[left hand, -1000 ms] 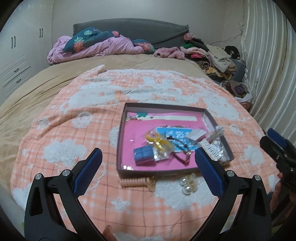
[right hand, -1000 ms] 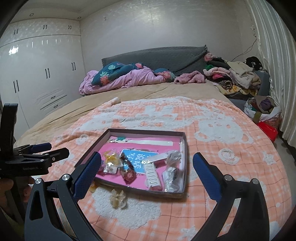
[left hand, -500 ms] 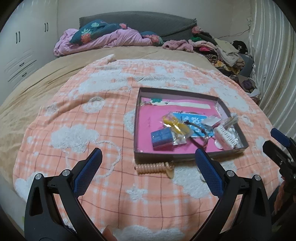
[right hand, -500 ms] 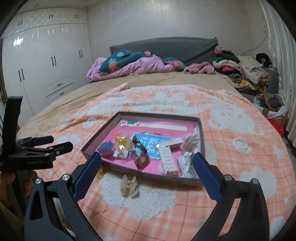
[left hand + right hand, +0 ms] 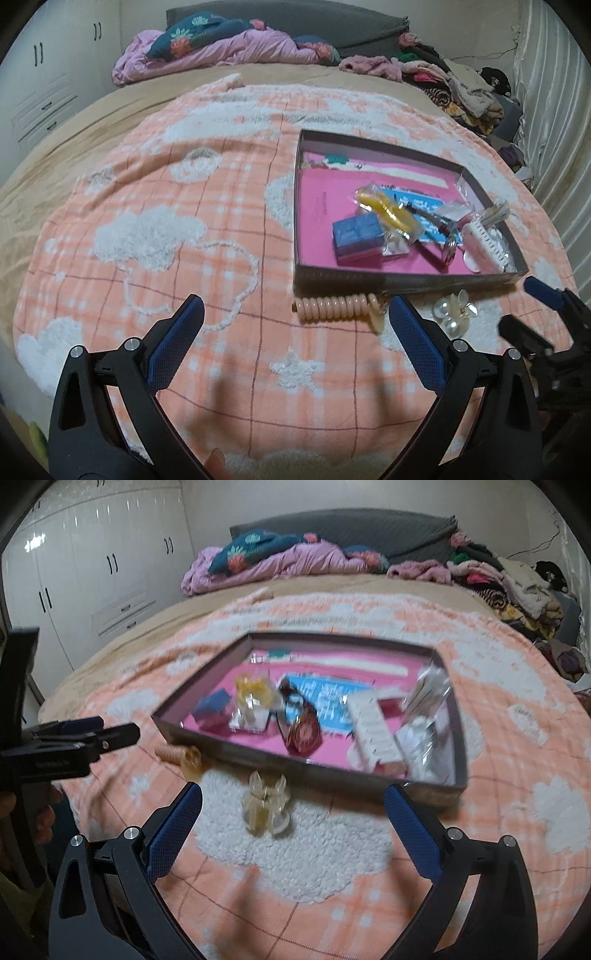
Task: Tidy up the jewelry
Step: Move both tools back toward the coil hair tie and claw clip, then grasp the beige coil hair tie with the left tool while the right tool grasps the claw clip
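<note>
Your left gripper (image 5: 295, 325) and right gripper (image 5: 293, 814) both gape wide, holding nothing. The pearl clip (image 5: 267, 806) lies on the blanket (image 5: 147, 229) just before the tray's (image 5: 406, 282) near wall, coil hair tie (image 5: 332, 306) beside it; bare blanket spreads leftward.

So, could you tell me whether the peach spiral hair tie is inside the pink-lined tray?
Out: peach spiral hair tie lies on the blanket before the pink-lined tray.

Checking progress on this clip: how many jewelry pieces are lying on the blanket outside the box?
2. A coiled peach hair tie lies against the box's near wall. A pearl hair clip lies on the blanket to its right. Others could be hidden behind the box or grippers.
</note>
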Demonstrator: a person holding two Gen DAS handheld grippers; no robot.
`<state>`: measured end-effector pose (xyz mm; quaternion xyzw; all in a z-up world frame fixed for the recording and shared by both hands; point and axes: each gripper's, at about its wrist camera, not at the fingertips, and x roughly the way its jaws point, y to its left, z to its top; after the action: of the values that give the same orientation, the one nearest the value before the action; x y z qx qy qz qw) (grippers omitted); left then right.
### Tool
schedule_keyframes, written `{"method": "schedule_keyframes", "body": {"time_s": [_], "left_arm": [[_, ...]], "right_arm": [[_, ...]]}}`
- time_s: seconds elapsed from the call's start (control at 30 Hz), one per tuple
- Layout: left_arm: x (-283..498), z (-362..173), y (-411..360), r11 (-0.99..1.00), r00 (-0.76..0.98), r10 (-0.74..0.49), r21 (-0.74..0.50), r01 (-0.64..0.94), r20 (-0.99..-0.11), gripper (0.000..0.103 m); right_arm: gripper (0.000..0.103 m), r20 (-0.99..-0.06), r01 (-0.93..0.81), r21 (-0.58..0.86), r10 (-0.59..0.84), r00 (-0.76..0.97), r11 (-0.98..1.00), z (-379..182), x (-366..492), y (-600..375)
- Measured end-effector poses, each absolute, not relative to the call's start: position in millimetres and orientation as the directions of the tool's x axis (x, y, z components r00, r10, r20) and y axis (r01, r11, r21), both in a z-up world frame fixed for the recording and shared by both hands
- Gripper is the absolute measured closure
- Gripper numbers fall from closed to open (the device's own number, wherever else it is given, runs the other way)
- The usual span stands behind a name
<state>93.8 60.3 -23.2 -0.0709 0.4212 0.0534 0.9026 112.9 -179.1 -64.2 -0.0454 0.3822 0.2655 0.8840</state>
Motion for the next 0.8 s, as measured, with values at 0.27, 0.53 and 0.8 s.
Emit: {"method": "schedule_keyframes", "body": {"time_s": [0.27, 0.53, 0.8], "left_arm": [[104.0, -49.4, 61.3, 0.982, 0.587, -0.028, -0.131, -0.133, -0.809, 0.009], [120.6, -64.0, 46.8, 0.981, 0.557, -0.088, -0.170, -0.097, -0.826, 0.009], [136.4, -73.4, 34.2, 0.987, 0.559, -0.049, -0.126, -0.101, -0.828, 0.033]], "right_arm": [[0.031, -0.750, -0.529, 0.163, 0.453, 0.482, 0.833, -100.9, 127.9, -162.1], [0.063, -0.738, -0.565, 0.175, 0.487, 0.467, 0.806, -101.9, 128.7, -158.9], [0.063, -0.714, -0.544, 0.210, 0.507, 0.483, 0.813, -86.6, 124.8, -176.3]]}}
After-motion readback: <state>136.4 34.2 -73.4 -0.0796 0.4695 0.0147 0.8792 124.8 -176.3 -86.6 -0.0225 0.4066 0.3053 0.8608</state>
